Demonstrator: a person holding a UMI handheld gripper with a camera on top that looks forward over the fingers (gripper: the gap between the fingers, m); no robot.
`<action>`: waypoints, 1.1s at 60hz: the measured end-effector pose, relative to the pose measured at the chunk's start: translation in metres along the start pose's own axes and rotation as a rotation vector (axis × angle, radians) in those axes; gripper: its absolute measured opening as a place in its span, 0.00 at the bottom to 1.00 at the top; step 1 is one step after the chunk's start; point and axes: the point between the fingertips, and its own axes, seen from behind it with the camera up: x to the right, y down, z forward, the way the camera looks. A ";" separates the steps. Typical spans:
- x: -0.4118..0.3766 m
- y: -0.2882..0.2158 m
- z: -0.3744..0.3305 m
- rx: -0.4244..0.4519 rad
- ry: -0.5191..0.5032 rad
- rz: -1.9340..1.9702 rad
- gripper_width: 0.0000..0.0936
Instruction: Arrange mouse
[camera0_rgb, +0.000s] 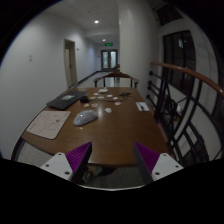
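A grey mouse lies on the long brown wooden table, beside the right edge of a light mouse pad. My gripper hovers over the near end of the table, well short of the mouse. Its two fingers, with purple pads, stand wide apart with nothing between them. The mouse lies beyond the fingers, a little to the left.
A dark laptop sits further back on the left. Several small light items lie along the far half of the table, and a white paper lies near the right edge. A railing runs along the right. A corridor with doors lies behind.
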 end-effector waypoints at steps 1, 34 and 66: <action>-0.007 -0.002 0.006 -0.001 -0.006 -0.005 0.91; -0.150 -0.053 0.206 -0.095 -0.106 0.014 0.91; -0.163 -0.146 0.188 0.087 -0.022 0.119 0.36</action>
